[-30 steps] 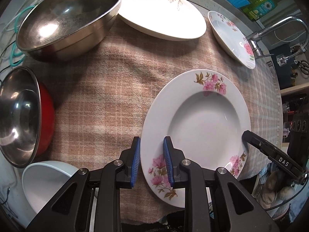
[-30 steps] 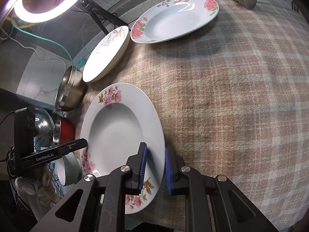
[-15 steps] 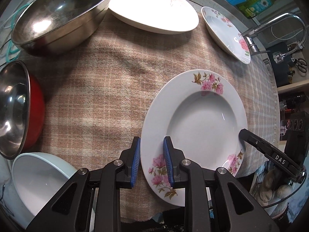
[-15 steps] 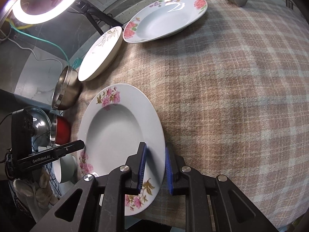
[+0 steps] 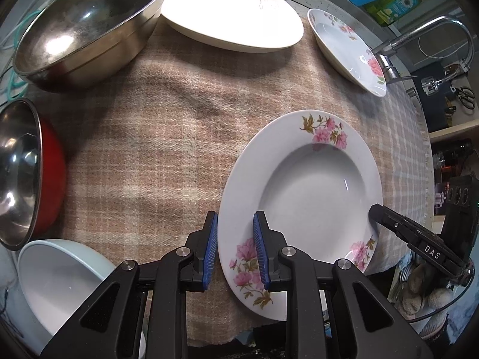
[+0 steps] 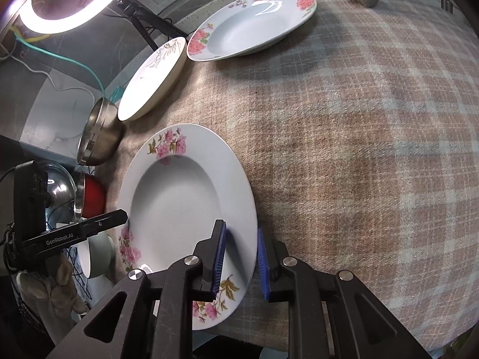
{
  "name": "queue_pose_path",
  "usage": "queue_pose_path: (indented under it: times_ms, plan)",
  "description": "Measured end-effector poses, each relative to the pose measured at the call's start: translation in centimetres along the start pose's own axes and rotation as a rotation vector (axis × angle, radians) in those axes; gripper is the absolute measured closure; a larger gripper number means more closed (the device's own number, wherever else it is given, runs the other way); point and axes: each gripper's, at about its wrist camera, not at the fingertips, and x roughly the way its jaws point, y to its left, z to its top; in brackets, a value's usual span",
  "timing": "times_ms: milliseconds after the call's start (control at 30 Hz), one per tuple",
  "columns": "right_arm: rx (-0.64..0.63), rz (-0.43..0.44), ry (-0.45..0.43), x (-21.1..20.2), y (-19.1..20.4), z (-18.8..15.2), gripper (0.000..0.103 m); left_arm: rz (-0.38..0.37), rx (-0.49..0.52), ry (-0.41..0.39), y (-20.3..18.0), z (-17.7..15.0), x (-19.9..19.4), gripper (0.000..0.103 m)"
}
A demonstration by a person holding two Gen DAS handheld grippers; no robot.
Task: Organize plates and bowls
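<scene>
Left wrist view: the left gripper [image 5: 235,249] straddles the near-left rim of the pink plate [image 5: 314,185], one blue pad under the rim and one over it, the jaws narrow and seemingly pinching the rim, though whether they bear hard on it cannot be told. Across the plate, the right gripper [image 6: 239,261] straddles the opposite rim in the same manner, its pads close on either side of the edge; a thin gap shows at the outer pad, so its hold looks less sure. The plate sits near the front edge of the plaid cloth [image 5: 143,155], overhanging it a little. My reading is that the plate is being carried with both grippers toward a stack, most likely the matching floral plate [image 5: 350,51] at the far right by the tap [image 5: 425,39]. To do this well, both grips should bite evenly before any lift, and the two hands should rise together and level, since a glazed rim can slide out of rubber pads if one side leads. The steel bowl [image 5: 86,27], the cream plate [image 5: 230,12] and the red bowl [image 5: 27,176] stand well apart to the left, so the way looks free.
</scene>
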Motion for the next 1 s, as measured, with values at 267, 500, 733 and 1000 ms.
queue_pose_path:
  times_ms: [267,500,733,1000]
  plan:
    - [-0.015,-0.015,-0.001,0.1,0.3,0.0,0.084,0.016,0.008,-0.016,-0.1,-0.1,0.0,0.081]
    - [-0.073,-0.085,-0.091,-2.1,1.0,0.0,0.08,0.061,0.025,-0.108,-0.2,-0.5,-2.2,0.081]
    - [-0.098,-0.119,-0.161,-4.0,1.6,-0.3,0.069,0.035,0.043,-0.241,-0.2,-1.3,-5.7,0.078]
    - [-0.084,-0.117,-0.237,-5.5,2.4,-1.3,0.069,0.01,0.018,-0.386,0.7,-2.4,-8.8,0.059]
